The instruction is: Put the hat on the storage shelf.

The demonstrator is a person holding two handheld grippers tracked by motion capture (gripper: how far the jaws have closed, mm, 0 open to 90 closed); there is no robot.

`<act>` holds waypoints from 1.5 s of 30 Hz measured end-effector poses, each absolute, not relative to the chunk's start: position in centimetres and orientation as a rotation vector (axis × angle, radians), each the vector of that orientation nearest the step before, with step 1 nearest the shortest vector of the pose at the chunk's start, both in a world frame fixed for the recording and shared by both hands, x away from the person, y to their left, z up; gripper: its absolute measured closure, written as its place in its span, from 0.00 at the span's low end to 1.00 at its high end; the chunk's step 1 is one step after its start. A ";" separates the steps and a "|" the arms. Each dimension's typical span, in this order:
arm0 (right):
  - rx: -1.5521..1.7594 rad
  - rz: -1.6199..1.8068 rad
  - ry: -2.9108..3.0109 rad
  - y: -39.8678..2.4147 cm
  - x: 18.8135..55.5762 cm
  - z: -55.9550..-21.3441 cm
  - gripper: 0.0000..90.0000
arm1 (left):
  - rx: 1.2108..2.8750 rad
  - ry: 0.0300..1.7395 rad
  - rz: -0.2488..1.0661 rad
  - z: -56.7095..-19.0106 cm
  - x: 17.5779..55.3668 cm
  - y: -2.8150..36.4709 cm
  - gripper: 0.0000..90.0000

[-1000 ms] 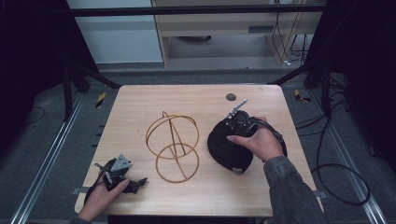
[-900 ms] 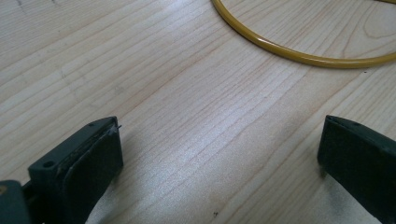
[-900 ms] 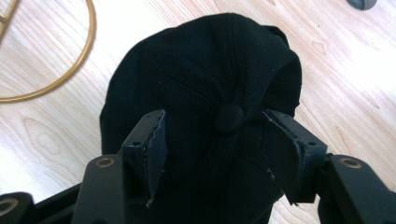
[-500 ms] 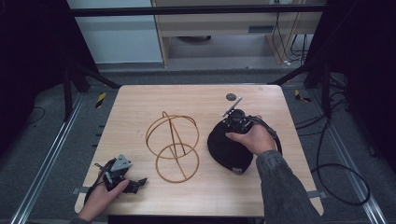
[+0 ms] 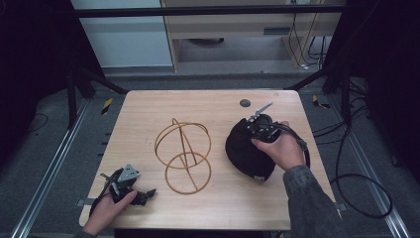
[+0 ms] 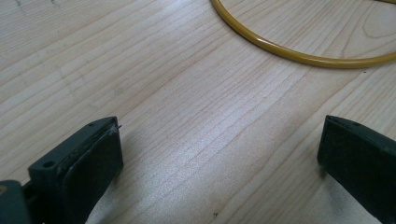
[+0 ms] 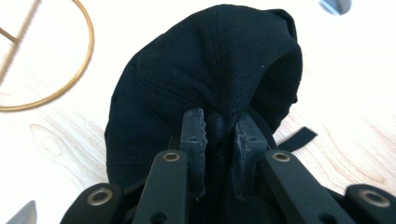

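A person sits at a wooden table [image 5: 208, 104] holding tongs in each hand. The right gripper [image 7: 219, 133] is clamped on a fold of a black cap [image 7: 210, 70], its jaws drawn close with fabric pinched between them; the cap bulges out ahead of the tongs and rests on the tabletop. To the left of these tongs stands a gold wire stand [image 5: 183, 154] of joined hoops, empty. The left gripper [image 5: 130, 187] rests low on the table, jaws spread wide with nothing between them, one gold hoop lying just ahead. The grasp looks made; lifting the cap and setting it on the stand seems left.
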State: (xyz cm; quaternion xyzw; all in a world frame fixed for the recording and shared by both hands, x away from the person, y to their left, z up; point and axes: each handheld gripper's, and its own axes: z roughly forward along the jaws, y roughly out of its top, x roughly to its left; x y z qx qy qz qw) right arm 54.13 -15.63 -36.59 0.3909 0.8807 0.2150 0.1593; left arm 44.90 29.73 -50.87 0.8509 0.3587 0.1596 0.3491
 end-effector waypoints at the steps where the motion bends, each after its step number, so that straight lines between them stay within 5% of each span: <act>1: 1.118 0.632 2.507 -15.9 53.9 -36.4 0.86 | 2.205 0.930 0.414 -50.9 44.9 29.7 0.00; 45: 1.031 0.985 2.292 -18.9 49.3 -26.8 0.87 | 2.201 0.930 0.416 -50.9 44.9 29.7 0.00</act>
